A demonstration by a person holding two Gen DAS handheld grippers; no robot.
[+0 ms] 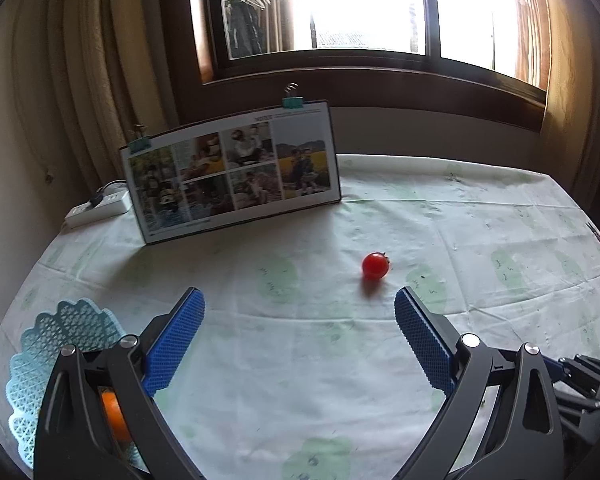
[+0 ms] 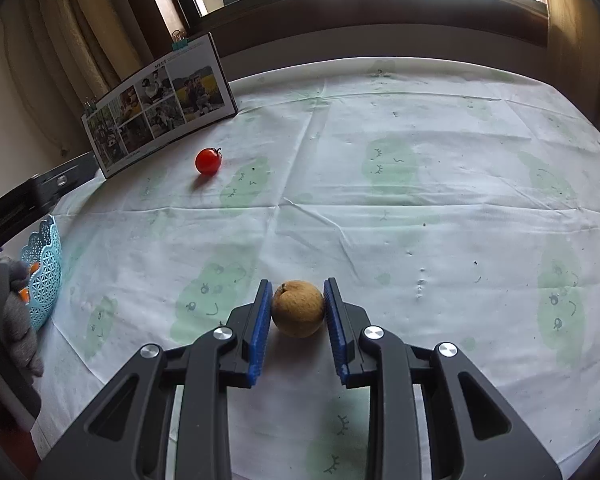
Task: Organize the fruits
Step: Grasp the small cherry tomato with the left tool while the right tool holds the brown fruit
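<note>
- On the table [image 2: 440, 184], under its pale cloth printed with green faces, you are midway through the sorting: two fruits are out on the cloth and at least one orange fruit already lies in the basket.
- The photo board [image 1: 232, 176], propped upright near the back edge with clips on top, stands well apart from your work; it should not get in your way.
- The blue basket [image 2: 44, 272] sits at the table's left edge, just beside your left gripper [image 1: 299, 304], whose fingers are spread wide and hold nothing.
- Your right gripper [image 2: 297, 304] has its blue pads [image 2: 262, 320] closed against both sides of the brownish round fruit [image 2: 298, 308]. Whether the fruit is lifted or resting on the cloth, I cannot tell.
- That fruit looks like the step in hand: I judge the next move is to carry it left to the basket and open only once it is over the rim.
- The small tomato [image 1: 375, 265] lies on the cloth just ahead of your left gripper, nearer its right finger. It should roll easily, so close on it gently.
</note>
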